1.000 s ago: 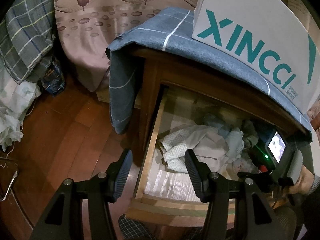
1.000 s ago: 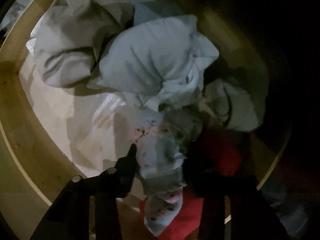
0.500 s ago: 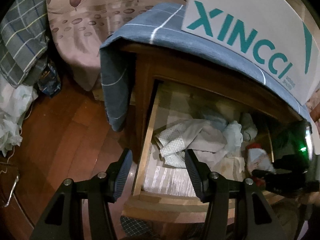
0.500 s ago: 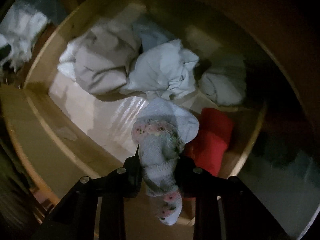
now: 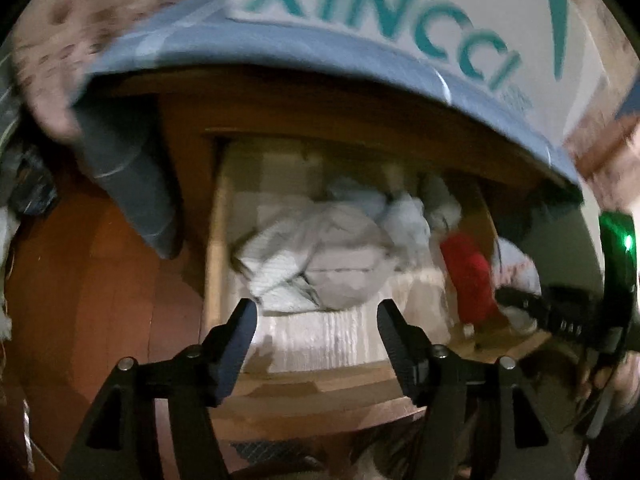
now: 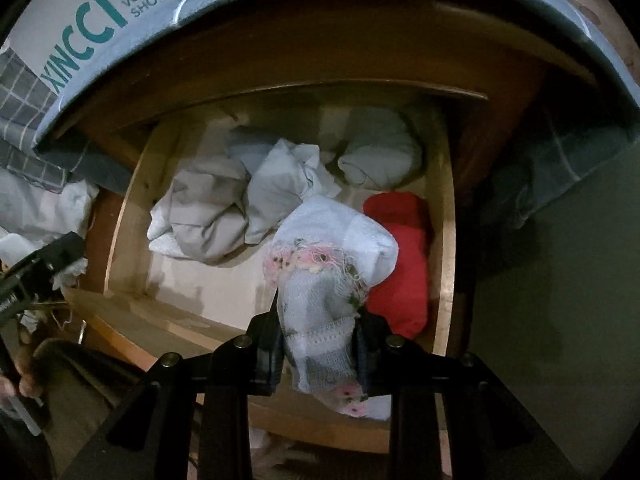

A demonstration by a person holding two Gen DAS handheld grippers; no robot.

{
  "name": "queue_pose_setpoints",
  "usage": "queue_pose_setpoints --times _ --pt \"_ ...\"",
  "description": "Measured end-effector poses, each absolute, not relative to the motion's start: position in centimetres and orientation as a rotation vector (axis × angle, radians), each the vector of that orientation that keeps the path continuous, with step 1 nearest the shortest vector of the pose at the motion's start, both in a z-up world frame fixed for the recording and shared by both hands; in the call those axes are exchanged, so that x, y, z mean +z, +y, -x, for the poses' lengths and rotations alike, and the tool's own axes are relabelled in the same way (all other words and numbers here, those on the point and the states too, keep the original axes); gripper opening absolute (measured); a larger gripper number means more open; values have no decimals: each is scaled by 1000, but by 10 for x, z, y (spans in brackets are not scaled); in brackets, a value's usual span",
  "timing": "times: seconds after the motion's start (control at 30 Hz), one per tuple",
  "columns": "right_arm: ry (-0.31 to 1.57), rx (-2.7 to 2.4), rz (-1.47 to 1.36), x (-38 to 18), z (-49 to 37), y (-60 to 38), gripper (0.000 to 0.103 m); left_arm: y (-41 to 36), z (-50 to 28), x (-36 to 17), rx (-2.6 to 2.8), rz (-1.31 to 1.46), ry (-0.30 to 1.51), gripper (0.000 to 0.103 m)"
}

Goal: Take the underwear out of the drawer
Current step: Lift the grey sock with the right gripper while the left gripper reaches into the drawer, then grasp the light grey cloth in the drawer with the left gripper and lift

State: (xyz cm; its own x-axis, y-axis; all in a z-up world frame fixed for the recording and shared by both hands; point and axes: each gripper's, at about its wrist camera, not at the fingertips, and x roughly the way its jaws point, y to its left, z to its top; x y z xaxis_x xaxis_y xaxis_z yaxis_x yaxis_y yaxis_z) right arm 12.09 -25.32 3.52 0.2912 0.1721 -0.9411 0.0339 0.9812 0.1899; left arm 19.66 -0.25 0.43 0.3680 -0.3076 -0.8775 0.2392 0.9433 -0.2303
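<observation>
My right gripper [image 6: 318,320] is shut on white underwear with pink flower trim [image 6: 332,256] and holds it above the open wooden drawer [image 6: 120,216]. The drawer holds a beige garment [image 6: 204,208], a pale blue garment [image 6: 280,184], a grey-white bundle [image 6: 380,156] and a red garment [image 6: 404,256]. My left gripper [image 5: 316,332] is open and empty, hovering over the drawer's front edge [image 5: 320,380]. The right gripper with the underwear [image 5: 516,276] also shows at the right of the left wrist view.
The drawer belongs to a wooden nightstand [image 5: 360,112] covered by a blue checked cloth [image 5: 280,48], with a white XINCCI shoe box [image 5: 400,4] on top. A wooden floor [image 5: 100,280] lies to the left. The left gripper shows at the left of the right wrist view [image 6: 36,276].
My right gripper has lifted the flowered underwear up and back out of the drawer. My left gripper has swung right to face the drawer, staying open.
</observation>
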Motion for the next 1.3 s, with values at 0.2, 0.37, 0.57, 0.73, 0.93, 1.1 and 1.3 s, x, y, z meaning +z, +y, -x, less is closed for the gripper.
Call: queue_pose_setpoints --times 0.2,0.37,0.57,0.73,0.93,1.1,1.3 --pt "1283 114 -238 24 -124 -255 26 -50 -210 -9 -481 -179 1195 67" --pt "1291 120 -270 18 -127 -257 26 -78 -220 -24 -551 -356 1201 68" --pt "1293 126 -291 17 -126 -259 26 -96 -234 -48 -566 -486 1235 68" --pt "1291 126 -324 17 -126 -263 26 -104 -245 -62 -597 -559 1271 68" --pt "1296 130 -329 18 -126 -263 26 -107 -254 -81 -601 -620 1287 68" --pt "1306 135 -339 17 -126 -265 26 -113 -259 -92 -599 -693 1294 68" --pt "1312 133 -332 16 -127 -263 26 -116 -274 -109 -594 -685 1343 68"
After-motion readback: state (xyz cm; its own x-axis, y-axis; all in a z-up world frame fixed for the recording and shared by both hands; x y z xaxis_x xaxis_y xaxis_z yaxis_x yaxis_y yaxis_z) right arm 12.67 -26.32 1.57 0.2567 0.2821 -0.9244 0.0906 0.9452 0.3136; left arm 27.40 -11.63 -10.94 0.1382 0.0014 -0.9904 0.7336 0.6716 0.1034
